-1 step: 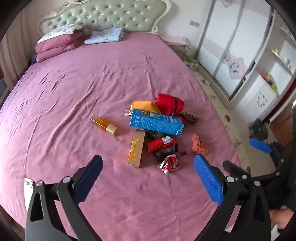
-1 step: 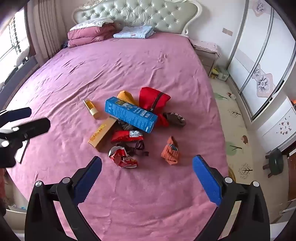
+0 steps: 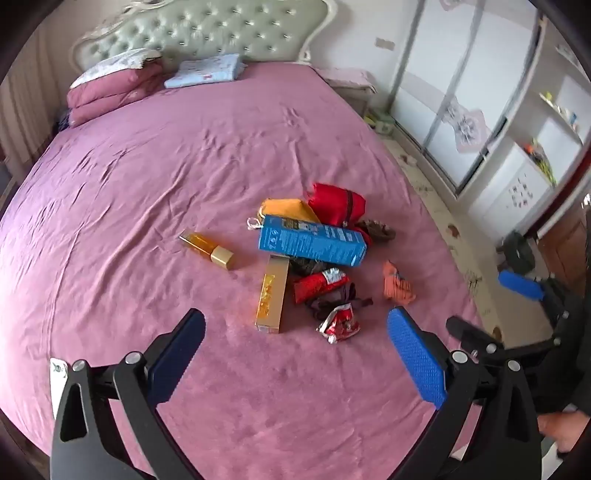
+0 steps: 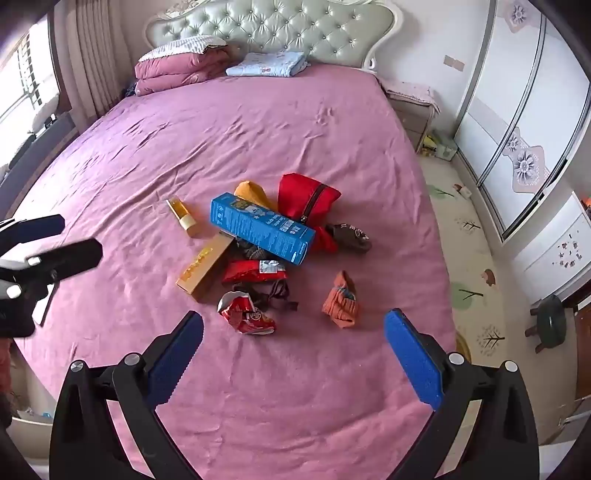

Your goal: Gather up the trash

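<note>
A big bed (image 4: 258, 140) with a pink sheet held a little pile of trash near its middle. The left gripper (image 3: 295, 354) hung over the near part of the bed with its jaws wide open and nothing in them. The right gripper (image 4: 293, 350) hung beside it, also with jaws wide open and holding nothing.

In the pile, a long blue box (image 4: 262, 227) lay on top of other things. A red bag (image 4: 306, 199) and a yellow pouch (image 4: 251, 192) sat just behind it. A gold box (image 4: 205, 267) lay in front of the blue box, touching the pile. A small gold bottle (image 4: 181, 218) lay a bit apart on the left. A red snack wrapper (image 4: 255, 271) sat under the blue box's near side. A crumpled red wrapper (image 4: 245, 314) was nearest to the right gripper, next to some dark cloth (image 4: 273, 291). An orange sock (image 4: 341, 301) lay alone to the right. A brown sock (image 4: 349, 236) lay by the red bag.

Folded pink blankets (image 4: 177, 70) and a light blue cloth (image 4: 267, 64) sat by the headboard (image 4: 269, 29).
</note>
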`<state>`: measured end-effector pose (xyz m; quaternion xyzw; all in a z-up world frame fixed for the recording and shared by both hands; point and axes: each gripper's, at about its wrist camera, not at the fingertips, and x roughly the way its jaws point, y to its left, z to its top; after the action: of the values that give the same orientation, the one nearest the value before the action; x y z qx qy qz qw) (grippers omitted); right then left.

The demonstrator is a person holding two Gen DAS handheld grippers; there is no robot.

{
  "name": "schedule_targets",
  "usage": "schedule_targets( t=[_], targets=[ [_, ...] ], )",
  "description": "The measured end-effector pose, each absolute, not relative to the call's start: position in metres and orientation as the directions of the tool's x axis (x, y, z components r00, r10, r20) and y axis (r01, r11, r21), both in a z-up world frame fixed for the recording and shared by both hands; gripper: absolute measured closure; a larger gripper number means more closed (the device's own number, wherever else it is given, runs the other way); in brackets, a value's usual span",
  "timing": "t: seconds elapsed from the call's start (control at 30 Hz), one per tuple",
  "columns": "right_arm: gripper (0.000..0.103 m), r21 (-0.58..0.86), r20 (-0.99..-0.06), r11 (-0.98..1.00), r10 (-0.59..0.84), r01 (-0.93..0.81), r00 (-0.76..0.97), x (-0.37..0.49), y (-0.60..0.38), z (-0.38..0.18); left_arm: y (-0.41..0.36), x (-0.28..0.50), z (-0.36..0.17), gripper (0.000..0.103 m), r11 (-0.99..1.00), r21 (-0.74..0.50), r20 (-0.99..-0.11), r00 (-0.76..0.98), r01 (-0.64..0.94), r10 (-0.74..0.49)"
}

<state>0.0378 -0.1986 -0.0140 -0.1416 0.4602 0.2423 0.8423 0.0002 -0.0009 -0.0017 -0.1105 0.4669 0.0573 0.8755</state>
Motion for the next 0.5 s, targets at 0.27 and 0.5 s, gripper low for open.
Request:
schedule_targets(
  t=[0.27,0.5],
  targets=[
    [0.009,0.003,-0.854,0.837,0.288,-0.547,0.435,0.036,-0.202,-0.008,-0.006,-0.001,0.003,0.004,0.975,-0.169,-0.841,0.537,-0.148,-0.064],
    [0.009,-0.001,-0.847,0.825,0.299,-0.564,0.439,0.040,-0.215,0.000,-0.009,-0.003,-0.004,0.004,0.972,-0.185,-0.862,0.498,-0.143,-0.091]
  ],
)
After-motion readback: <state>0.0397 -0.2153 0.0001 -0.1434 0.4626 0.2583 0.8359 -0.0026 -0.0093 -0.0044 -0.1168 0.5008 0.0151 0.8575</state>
